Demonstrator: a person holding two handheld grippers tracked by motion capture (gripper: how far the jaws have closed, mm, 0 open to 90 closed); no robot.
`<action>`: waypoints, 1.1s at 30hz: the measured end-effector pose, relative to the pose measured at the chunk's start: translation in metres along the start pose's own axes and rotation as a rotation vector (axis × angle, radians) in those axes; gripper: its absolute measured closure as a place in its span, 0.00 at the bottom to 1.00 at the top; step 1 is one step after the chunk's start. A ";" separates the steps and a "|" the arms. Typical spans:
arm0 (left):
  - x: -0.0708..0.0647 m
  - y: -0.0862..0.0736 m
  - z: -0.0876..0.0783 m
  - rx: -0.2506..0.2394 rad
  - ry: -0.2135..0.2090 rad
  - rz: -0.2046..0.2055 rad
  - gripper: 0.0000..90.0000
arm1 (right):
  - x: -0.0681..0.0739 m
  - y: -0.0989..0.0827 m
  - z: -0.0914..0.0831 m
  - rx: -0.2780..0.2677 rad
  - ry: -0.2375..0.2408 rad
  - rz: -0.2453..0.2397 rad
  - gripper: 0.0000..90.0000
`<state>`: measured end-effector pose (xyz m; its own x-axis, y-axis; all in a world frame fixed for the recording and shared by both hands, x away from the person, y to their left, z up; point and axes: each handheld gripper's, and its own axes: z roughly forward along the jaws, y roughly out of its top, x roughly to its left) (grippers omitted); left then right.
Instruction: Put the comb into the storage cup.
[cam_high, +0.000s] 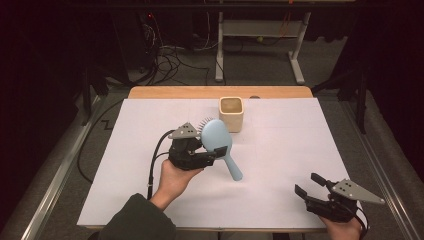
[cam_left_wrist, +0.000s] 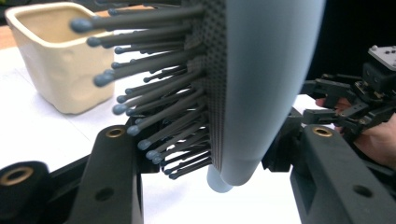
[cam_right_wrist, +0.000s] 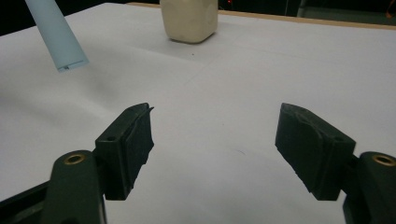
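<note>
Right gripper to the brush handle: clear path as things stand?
Probably yes. The right gripper is open with nothing between its jaws, and only bare white table lies between it and the hairbrush handle, which sticks out free below the left gripper. The cup sits well behind.

No lettering, brand, number or sign can be read anywhere in these views. The pale blue plastic hairbrush (cam_high: 218, 142) at centre frame carries a plain back, the cream square cup (cam_high: 231, 114) above it is unmarked, and the white sheet covering the table (cam_high: 280, 165) is blank. The grey three-cornered plates on the grippers show only small holes, no print.
</note>
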<state>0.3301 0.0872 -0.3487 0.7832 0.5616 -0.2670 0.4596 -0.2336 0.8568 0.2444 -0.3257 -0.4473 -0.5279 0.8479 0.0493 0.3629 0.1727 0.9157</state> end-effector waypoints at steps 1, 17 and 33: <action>0.001 0.001 0.000 -0.002 0.002 -0.005 0.58 | -0.001 -0.001 -0.001 0.000 0.000 0.010 0.31; 0.017 0.024 0.009 -0.023 0.031 -0.018 0.58 | -0.008 -0.002 0.005 -0.032 -0.003 0.059 0.31; 0.019 0.053 0.016 -0.011 0.086 0.031 0.58 | -0.005 -0.002 0.008 -0.031 0.007 0.041 0.31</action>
<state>0.3766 0.0726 -0.3154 0.7581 0.6202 -0.2016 0.4303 -0.2434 0.8693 0.2522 -0.3260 -0.4523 -0.5182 0.8506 0.0897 0.3605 0.1221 0.9247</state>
